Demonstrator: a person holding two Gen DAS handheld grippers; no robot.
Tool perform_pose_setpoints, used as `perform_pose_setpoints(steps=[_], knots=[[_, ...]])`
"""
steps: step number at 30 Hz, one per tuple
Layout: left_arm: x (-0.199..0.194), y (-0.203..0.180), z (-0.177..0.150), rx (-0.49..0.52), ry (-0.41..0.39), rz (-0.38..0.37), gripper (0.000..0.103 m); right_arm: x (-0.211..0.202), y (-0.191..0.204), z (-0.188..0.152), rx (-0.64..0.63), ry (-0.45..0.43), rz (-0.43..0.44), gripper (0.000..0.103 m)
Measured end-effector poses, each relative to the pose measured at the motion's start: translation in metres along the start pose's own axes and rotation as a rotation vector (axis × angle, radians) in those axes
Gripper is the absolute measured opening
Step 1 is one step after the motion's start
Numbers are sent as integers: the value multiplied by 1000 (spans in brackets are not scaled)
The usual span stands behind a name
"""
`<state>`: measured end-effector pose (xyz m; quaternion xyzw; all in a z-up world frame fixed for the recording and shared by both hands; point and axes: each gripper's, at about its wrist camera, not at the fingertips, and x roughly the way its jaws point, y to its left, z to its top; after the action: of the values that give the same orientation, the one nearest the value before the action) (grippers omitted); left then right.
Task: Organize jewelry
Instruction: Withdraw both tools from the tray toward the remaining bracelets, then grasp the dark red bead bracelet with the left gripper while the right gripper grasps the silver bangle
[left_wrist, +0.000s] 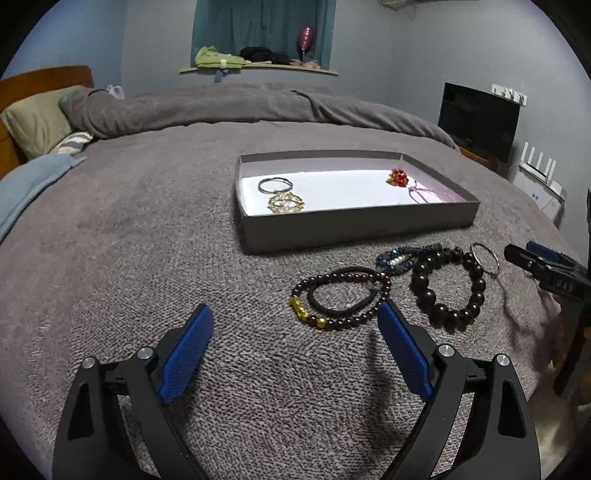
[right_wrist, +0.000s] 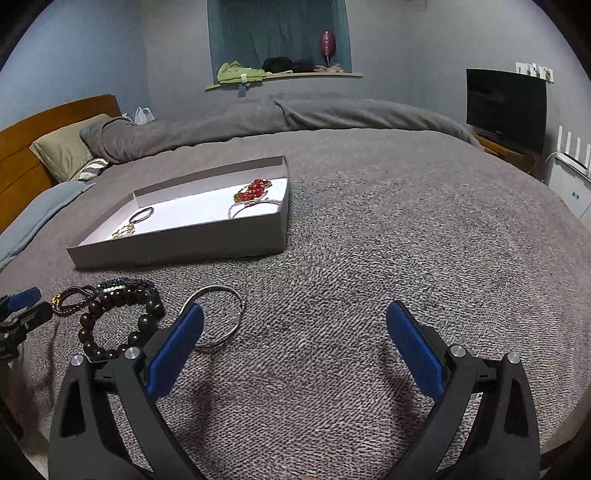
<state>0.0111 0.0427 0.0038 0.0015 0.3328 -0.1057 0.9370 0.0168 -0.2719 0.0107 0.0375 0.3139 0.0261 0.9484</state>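
A shallow grey box lies on the bed. It holds a grey hair tie, a gold piece, a red bead piece and a pink cord. In front of it lie a dark red bead bracelet with gold beads, a black hair tie, a blue beaded piece, a large dark bead bracelet and a metal ring. My left gripper is open, empty, just short of the dark red bracelet. My right gripper is open, empty, its left finger over the ring.
The grey bedspread stretches all around. A folded duvet and pillows lie at the far side. A dark screen stands at the right past the bed edge. The other gripper's tip shows at the right.
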Motion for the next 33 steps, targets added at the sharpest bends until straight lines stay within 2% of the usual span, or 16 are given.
perform_pose_setpoints(steps=[2, 4, 7, 11, 13, 16, 19, 25, 33], knots=[[-1, 1, 1, -4, -9, 6, 82, 0, 0, -1, -2, -1, 1, 98], [-1, 2, 1, -7, -10, 2, 64, 1, 0, 0, -2, 1, 2, 98], [4, 0, 1, 1, 12, -9, 51, 1, -1, 0, 1, 7, 6, 98], [7, -3, 2, 15, 15, -10, 38, 2, -1, 1, 1, 8, 24, 98], [8, -2, 3, 9, 18, -17, 24, 2, 0, 1, -4, 9, 26, 98], [13, -2, 2, 20, 37, 3, 14, 1, 0, 1, -5, 8, 29, 98], [18, -4, 3, 28, 56, 3, 11, 1, 0, 1, -5, 8, 32, 98], [32, -9, 9, 52, 101, 18, 11, 2, 4, 0, -20, 16, 40, 98], [29, -9, 8, 65, 81, 16, 8, 5, 8, -1, -29, 30, 61, 98]])
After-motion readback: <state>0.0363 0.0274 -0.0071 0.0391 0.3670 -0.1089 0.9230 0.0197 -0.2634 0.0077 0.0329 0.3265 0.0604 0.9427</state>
